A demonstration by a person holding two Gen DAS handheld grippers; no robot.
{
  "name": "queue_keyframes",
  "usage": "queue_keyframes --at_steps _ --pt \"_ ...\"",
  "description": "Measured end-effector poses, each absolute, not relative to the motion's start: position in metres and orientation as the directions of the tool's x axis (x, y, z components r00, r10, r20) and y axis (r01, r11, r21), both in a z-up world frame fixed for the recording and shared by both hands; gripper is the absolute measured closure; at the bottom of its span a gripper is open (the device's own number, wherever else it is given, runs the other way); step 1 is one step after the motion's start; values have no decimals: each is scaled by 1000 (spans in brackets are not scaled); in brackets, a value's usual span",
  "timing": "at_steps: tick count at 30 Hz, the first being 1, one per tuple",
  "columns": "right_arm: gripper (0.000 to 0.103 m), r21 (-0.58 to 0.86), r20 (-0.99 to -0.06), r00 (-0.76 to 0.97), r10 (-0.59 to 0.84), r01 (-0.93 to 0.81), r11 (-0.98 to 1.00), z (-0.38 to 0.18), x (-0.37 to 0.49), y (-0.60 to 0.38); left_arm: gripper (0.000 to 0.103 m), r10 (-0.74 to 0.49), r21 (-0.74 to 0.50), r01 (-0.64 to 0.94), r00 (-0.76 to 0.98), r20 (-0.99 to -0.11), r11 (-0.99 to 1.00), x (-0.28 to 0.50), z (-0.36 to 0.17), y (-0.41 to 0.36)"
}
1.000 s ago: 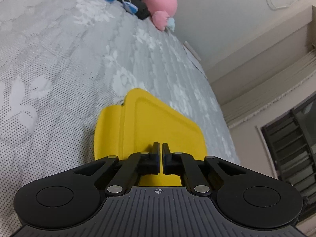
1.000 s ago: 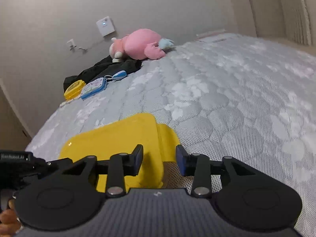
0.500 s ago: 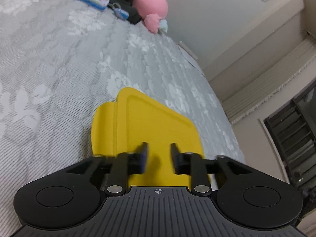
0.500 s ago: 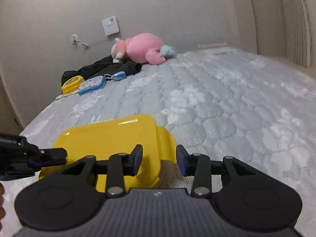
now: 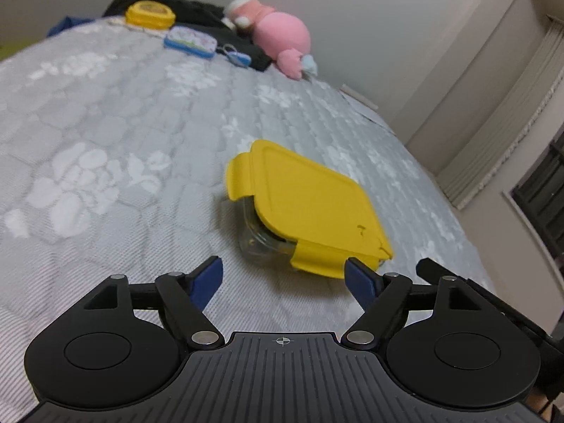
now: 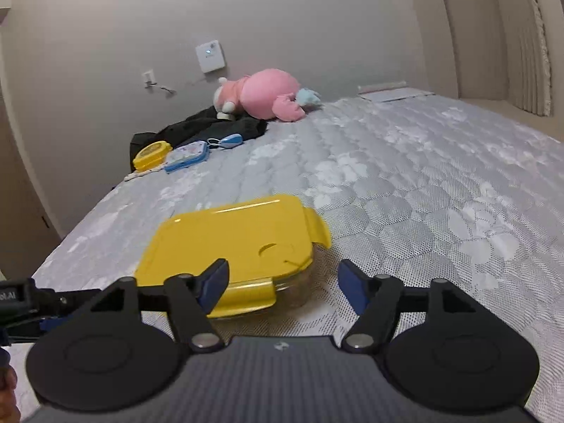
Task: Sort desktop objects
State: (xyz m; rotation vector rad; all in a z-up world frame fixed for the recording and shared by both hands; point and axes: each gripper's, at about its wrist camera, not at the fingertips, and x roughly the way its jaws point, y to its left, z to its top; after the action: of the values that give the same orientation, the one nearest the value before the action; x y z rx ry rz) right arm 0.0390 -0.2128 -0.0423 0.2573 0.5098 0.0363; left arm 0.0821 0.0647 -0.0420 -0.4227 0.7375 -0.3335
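A clear food box with a yellow lid (image 5: 310, 204) (image 6: 229, 243) lies on the grey patterned mattress (image 5: 105, 141) (image 6: 423, 176). My left gripper (image 5: 283, 276) hangs just short of the box's near clip, its jaws opening wide with nothing between them. My right gripper (image 6: 282, 283) stands at the box's near corner, jaws opening too; its pads touch nothing and the box lies just beyond the fingertips. The other gripper shows at the left edge of the right wrist view and the right edge of the left wrist view.
At the far end lie a pink plush toy (image 6: 264, 93), dark clothing (image 6: 211, 128), a small round yellow box (image 6: 151, 151), a blue-edged flat case (image 6: 187, 155) and a small blue gadget (image 6: 229, 140). The mattress's left edge (image 6: 70, 243) drops off near the box.
The left gripper let go of the yellow lid, opened wide and drew back and up. The right gripper also widened and pulled back. The box now lies free on the mattress.
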Motion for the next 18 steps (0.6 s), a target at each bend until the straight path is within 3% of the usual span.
queue_keyframes --at_steps 4,9,14,18 --pt "35 270 -461 883 89 44 962 -34 33 -216 20 -481 -525 172 692 -539 834 89 -35 62" --pt "45 340 -453 887 92 76 937 -32 50 -236 39 -564 -667 110 643 -518 737 127 -55 75" --pt "45 489 -498 857 133 151 859 -55 81 -266 40 -580 -769 -32 636 -509 639 159 -85 99" --pt "45 548 -526 835 163 186 815 -76 110 -278 40 -592 -779 -42 624 -509 626 186 -96 100"
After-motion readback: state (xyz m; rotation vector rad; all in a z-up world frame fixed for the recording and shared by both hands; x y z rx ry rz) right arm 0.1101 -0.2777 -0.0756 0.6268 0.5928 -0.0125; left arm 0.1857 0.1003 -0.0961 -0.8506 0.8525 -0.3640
